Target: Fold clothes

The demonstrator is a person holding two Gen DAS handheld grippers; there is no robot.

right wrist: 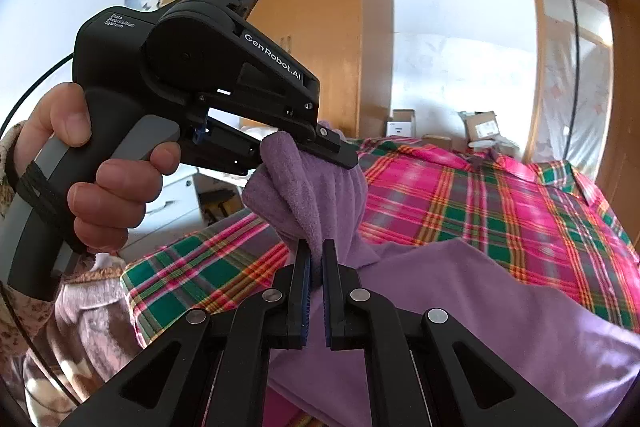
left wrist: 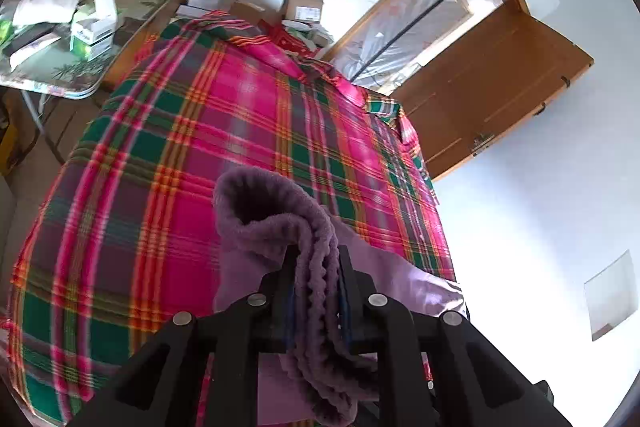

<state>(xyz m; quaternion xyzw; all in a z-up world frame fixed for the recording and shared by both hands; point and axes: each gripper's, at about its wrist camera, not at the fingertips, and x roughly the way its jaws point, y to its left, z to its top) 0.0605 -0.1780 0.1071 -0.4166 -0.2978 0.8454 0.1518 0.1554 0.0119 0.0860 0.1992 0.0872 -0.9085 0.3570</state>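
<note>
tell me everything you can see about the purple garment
The purple garment is soft lilac cloth, smooth outside and fleecy inside, with a ribbed thick edge. Both grippers pinch that bunched edge: the left gripper and right gripper are shut on it. The rest drapes down onto the plaid bedspread.

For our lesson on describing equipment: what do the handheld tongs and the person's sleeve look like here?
The left tongs have a matte black body with white lettering "GenRobot.AI" and "Data Acquisition System", a grey handle wrapped with black cord and a thin black cable. The right tongs have black fingers with blue ridged pads and round silver rivets on the linkage. The sleeve is a brown floral print.
</note>
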